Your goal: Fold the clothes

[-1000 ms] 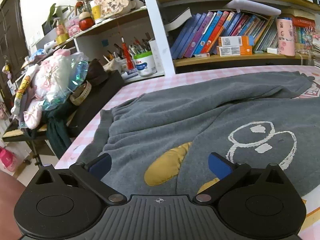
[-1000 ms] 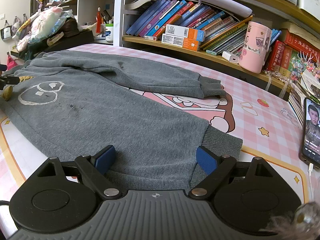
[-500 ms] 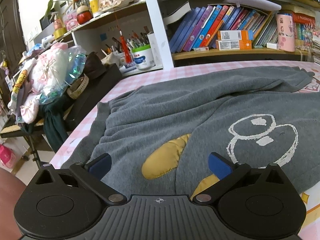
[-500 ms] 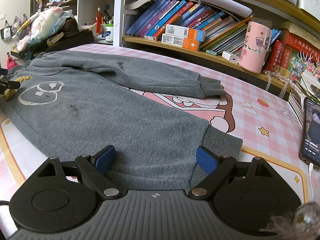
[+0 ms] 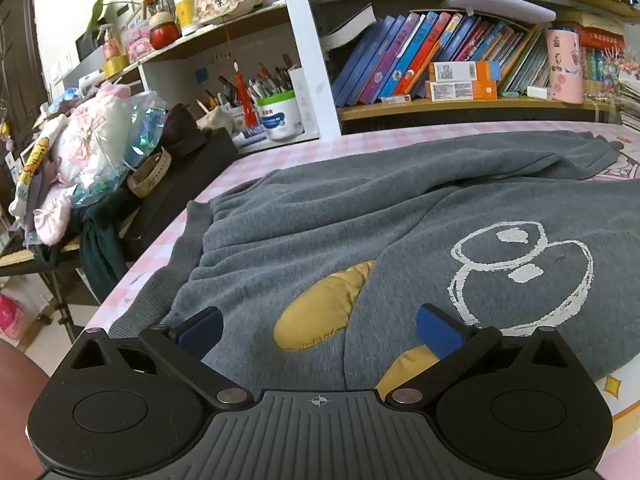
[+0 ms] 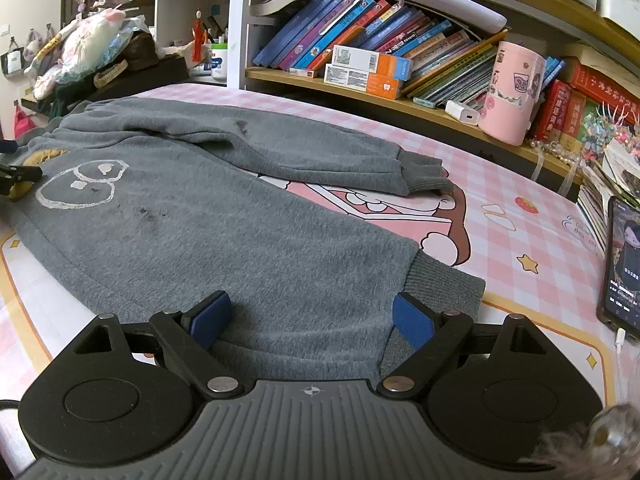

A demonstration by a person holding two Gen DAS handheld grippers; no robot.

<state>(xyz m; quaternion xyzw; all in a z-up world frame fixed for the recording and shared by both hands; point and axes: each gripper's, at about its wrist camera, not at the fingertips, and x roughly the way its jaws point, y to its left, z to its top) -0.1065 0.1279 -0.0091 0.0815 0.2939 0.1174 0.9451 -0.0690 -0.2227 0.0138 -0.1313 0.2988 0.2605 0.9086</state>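
Grey trousers (image 6: 224,236) spread flat on pink checked table (image 6: 500,184), filling frame centre. Left gripper (image 5: 318,330) wide, empty, over waist; right gripper (image 6: 310,318) wide, empty, over near leg cuff. Fold seemingly not begun; next: close on near edge, lift both ends together

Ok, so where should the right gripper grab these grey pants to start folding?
Grip the near leg's ribbed cuff, coming in low from the near table edge. The grey pants lie flat, and the cuff's thick edge sits just beyond the open right gripper.
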